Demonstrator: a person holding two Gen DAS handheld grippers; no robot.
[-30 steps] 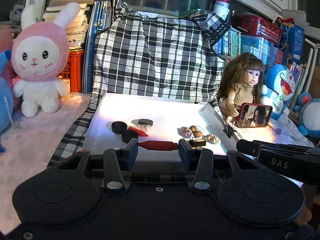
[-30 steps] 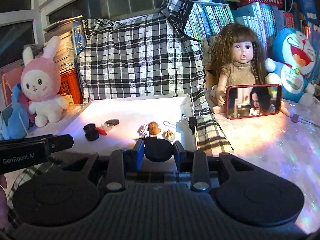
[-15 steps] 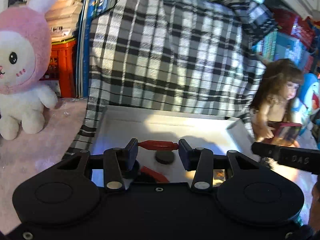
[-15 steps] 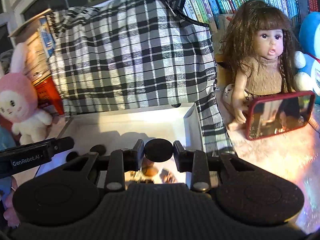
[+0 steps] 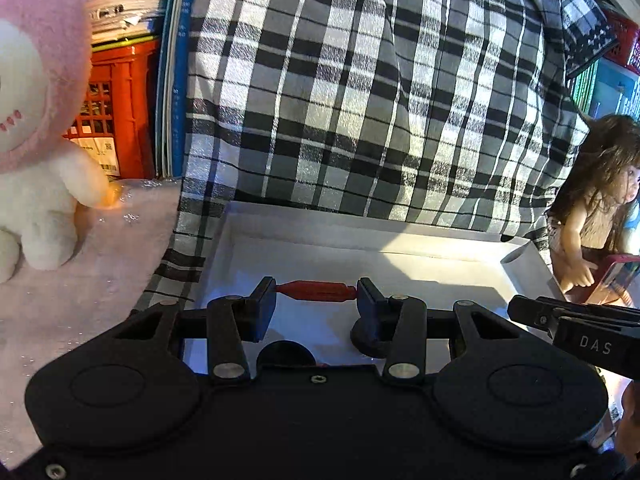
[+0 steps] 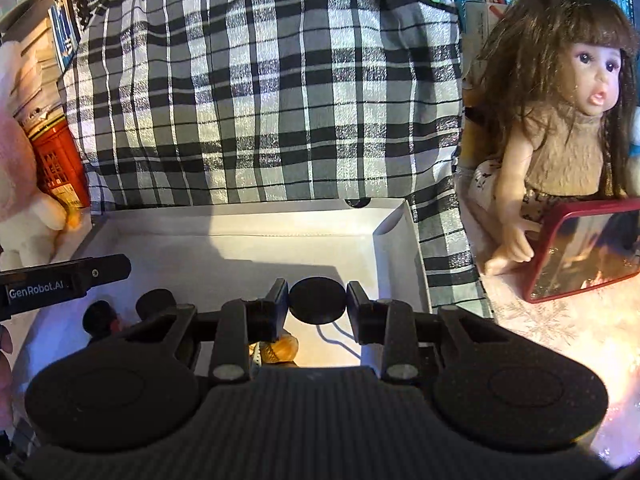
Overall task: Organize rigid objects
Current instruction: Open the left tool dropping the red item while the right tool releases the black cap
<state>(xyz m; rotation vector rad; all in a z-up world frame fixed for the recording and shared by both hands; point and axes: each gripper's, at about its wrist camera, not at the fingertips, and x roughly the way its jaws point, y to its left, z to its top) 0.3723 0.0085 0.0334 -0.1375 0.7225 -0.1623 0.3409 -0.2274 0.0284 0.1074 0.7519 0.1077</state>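
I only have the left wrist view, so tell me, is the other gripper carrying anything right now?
Observer: Yes. The right gripper is shut on a black round disc, held edge to edge between its fingers over the white tray.
Operator: What lies under it that I can't see?
Observer: A small tan-brown piece lies on the tray floor just below the right gripper's left finger; what it is I cannot tell.
Operator: What is the doll holding?
Observer: The doll sits right of the tray with a red-cased phone propped in front of it, screen lit.
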